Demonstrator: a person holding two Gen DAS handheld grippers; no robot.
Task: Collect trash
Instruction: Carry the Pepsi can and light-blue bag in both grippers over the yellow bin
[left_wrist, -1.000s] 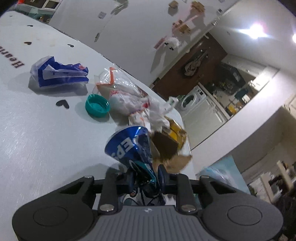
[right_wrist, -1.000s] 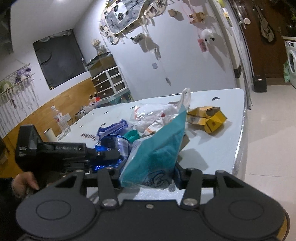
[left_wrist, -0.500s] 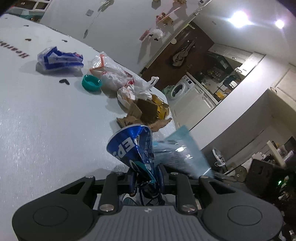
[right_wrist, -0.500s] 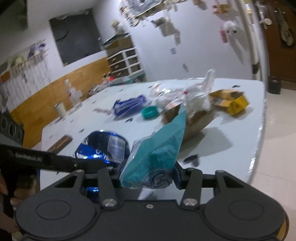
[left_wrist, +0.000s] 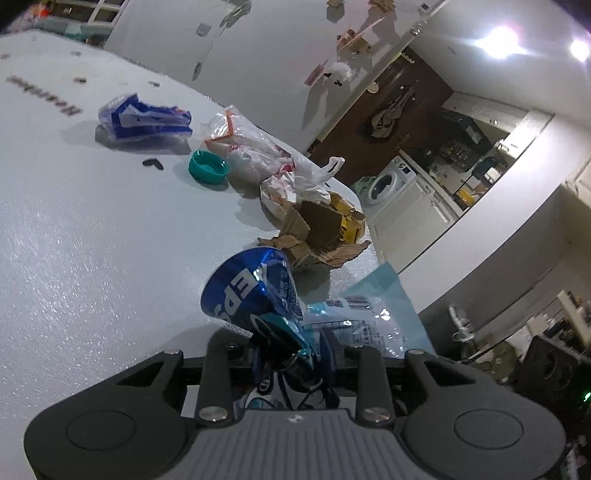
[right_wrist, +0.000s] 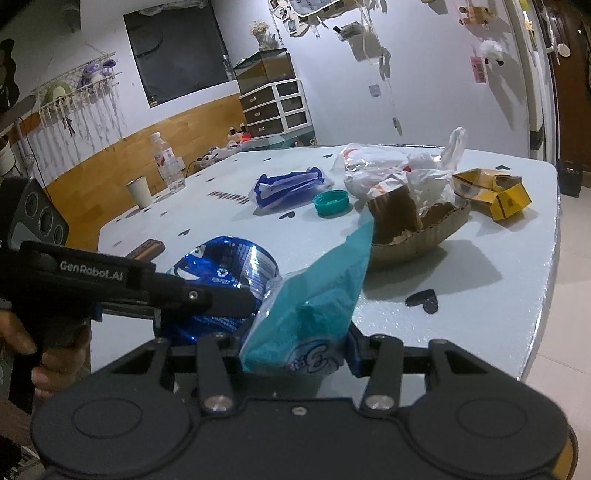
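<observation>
My left gripper (left_wrist: 291, 350) is shut on a crushed blue Pepsi can (left_wrist: 251, 291), held above the white table's near edge; the can also shows in the right wrist view (right_wrist: 225, 269). My right gripper (right_wrist: 295, 354) is shut on a teal plastic wrapper (right_wrist: 314, 306), which also shows in the left wrist view (left_wrist: 369, 317), just right of the can. The left gripper's body (right_wrist: 110, 284) sits to the left of the wrapper. More trash lies on the table: a torn cardboard box (right_wrist: 410, 225), white plastic bags (right_wrist: 399, 166), a yellow carton (right_wrist: 495, 192), a teal lid (right_wrist: 331, 202) and a blue wrapper (right_wrist: 288, 186).
The white table (left_wrist: 92, 240) has black heart marks and its edge runs close on the right (right_wrist: 546, 277). A cup (right_wrist: 138, 194) and a water bottle (right_wrist: 164, 162) stand at the table's far left. A washing machine (left_wrist: 388, 182) stands beyond the table.
Both grippers have swung back toward the table with their loads still held. The teal wrapper now sits right beside the can, and the left gripper's body is closer in the right wrist view.
</observation>
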